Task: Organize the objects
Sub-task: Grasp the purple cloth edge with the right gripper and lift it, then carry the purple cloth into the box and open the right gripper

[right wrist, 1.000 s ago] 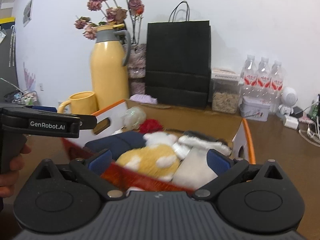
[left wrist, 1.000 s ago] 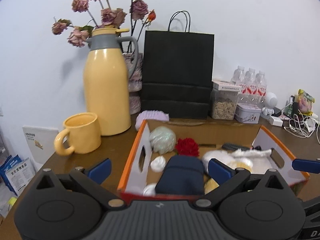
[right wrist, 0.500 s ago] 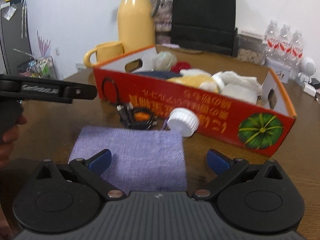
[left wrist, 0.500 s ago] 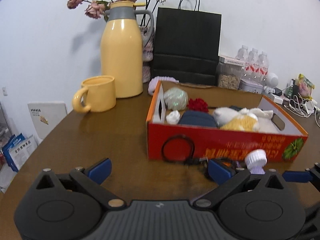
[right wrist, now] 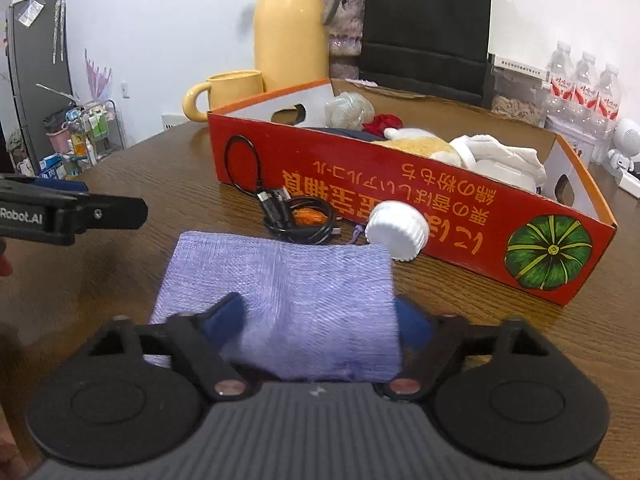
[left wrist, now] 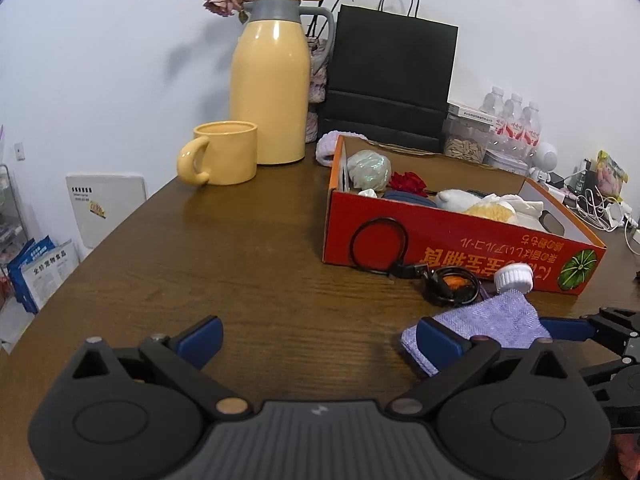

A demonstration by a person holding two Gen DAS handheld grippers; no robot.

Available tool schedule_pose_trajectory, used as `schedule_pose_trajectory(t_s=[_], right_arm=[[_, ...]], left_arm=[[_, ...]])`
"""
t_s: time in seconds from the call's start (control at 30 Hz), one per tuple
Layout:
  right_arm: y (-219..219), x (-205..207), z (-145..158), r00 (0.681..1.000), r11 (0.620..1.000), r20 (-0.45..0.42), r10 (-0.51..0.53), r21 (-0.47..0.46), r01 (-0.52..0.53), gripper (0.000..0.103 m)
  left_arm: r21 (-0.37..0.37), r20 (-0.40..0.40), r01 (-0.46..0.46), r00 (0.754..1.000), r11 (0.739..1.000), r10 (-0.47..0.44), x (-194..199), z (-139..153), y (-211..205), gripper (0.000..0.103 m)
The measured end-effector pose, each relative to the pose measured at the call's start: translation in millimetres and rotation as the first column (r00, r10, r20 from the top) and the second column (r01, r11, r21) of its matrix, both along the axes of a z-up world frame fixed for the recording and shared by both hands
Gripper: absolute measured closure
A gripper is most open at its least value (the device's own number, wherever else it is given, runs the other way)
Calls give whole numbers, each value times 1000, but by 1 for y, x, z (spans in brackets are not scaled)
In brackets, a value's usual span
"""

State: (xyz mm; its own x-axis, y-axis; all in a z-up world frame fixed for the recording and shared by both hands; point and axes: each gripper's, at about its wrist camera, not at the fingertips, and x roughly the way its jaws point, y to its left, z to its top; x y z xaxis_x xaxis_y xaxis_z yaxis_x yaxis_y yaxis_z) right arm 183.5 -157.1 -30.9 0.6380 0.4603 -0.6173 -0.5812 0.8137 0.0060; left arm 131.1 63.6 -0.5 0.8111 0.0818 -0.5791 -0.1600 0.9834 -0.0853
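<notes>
A purple knitted cloth (right wrist: 280, 292) lies on the brown table in front of a red cardboard box (right wrist: 400, 200) holding soft toys and balls. My right gripper (right wrist: 320, 320) has its blue fingers closing in on the cloth's near end, which bulges between them. The cloth also shows in the left wrist view (left wrist: 492, 320), at the right. My left gripper (left wrist: 320, 336) is open and empty over bare table left of the cloth. A black cable coil (right wrist: 300, 216) and a white bottle cap (right wrist: 396, 232) lie against the box front.
A yellow mug (left wrist: 220, 158) and a yellow thermos jug (left wrist: 272, 88) stand behind the box on the left. A black paper bag (left wrist: 392, 80), a jar, water bottles (left wrist: 512, 120) and cables line the back right. The table edge curves at the left.
Both grippers pulled back from over the box and dropped low to the table. The right gripper moved onto the purple cloth and its fingers narrowed around it.
</notes>
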Motion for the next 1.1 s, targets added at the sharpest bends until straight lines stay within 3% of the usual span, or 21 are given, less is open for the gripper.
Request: schedule_pose_trajectory(t_s=[0.03, 0.07, 0.13, 0.17, 0.2, 0.4, 0.63, 0.9, 1.0, 1.1], right_arm=[[0, -3, 1, 1000, 1000, 7, 1, 1, -1, 40], [0, -7, 2, 1000, 1000, 13, 11, 8, -11, 58], [0, -13, 3, 1000, 1000, 20, 22, 13, -22, 70], [-1, -16, 3, 999, 999, 20, 28, 20, -29, 84], [-3, -17, 4, 999, 999, 15, 34, 37, -35, 87], [-25, -25, 24, 999, 983, 38, 29, 178, -35, 90], [-64, -18, 43, 998, 964, 59, -38, 266, 21, 90], [-95, -3, 58, 995, 964, 75, -65, 262, 43, 90], [-103, 0, 58, 994, 965, 82, -72, 256, 49, 90], [-109, 4, 53, 994, 963, 72, -83, 263, 61, 90]], left_arm=[[-7, -3, -1, 1000, 1000, 1, -1, -1, 0, 0], [-11, -5, -1, 1000, 1000, 1, -3, -1, 0, 0], [-7, -6, -5, 1000, 1000, 5, -5, -1, -1, 0], [-6, -7, -9, 1000, 1000, 9, -6, 0, -2, 0], [-7, -5, -11, 1000, 1000, 11, -7, 0, -2, 0], [-2, 2, -16, 1000, 1000, 16, -6, 3, -8, 0], [7, 3, 13, 1000, 1000, -13, 1, 4, -24, 0], [-12, -1, 55, 999, 998, -55, 16, -3, -53, 4], [-4, -23, 89, 996, 996, -89, 24, -8, -66, 9], [-3, -45, 116, 992, 993, -116, 32, -14, -76, 23]])
